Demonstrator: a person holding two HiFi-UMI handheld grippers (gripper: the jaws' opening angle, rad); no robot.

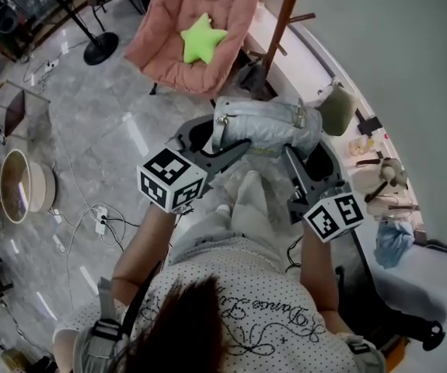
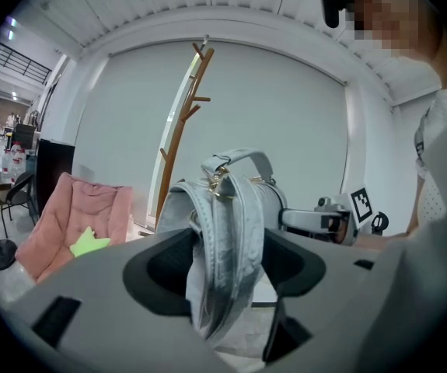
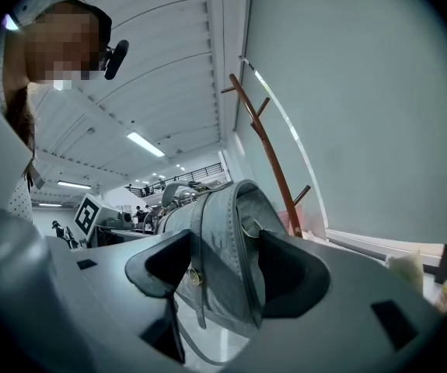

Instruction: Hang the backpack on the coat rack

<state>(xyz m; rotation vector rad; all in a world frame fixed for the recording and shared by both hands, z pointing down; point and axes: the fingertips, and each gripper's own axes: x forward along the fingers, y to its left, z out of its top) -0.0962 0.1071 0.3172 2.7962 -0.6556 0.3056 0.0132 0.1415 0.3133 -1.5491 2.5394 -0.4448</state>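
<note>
A pale grey-blue backpack [image 1: 266, 127] hangs in the air in front of me, held from both sides. My left gripper [image 1: 221, 143] is shut on its shoulder straps [image 2: 227, 231], which run down between the jaws. My right gripper [image 1: 304, 151] is shut on the other side of the backpack [image 3: 223, 247], with a strap and gold stud between its jaws. The brown wooden coat rack [image 1: 285, 14] stands just beyond the bag against the pale wall. In the left gripper view the coat rack [image 2: 180, 130] rises behind the bag with its pegs bare. The coat rack [image 3: 274, 162] also leans up to the right in the right gripper view.
A pink folding chair [image 1: 196, 22] with a green star cushion [image 1: 202, 39] stands left of the rack. A fan stand's base [image 1: 100, 47], a power strip with cables [image 1: 99, 222] and a round basin [image 1: 17, 185] lie on the floor to the left. A low ledge [image 1: 386, 177] with small items runs along the wall.
</note>
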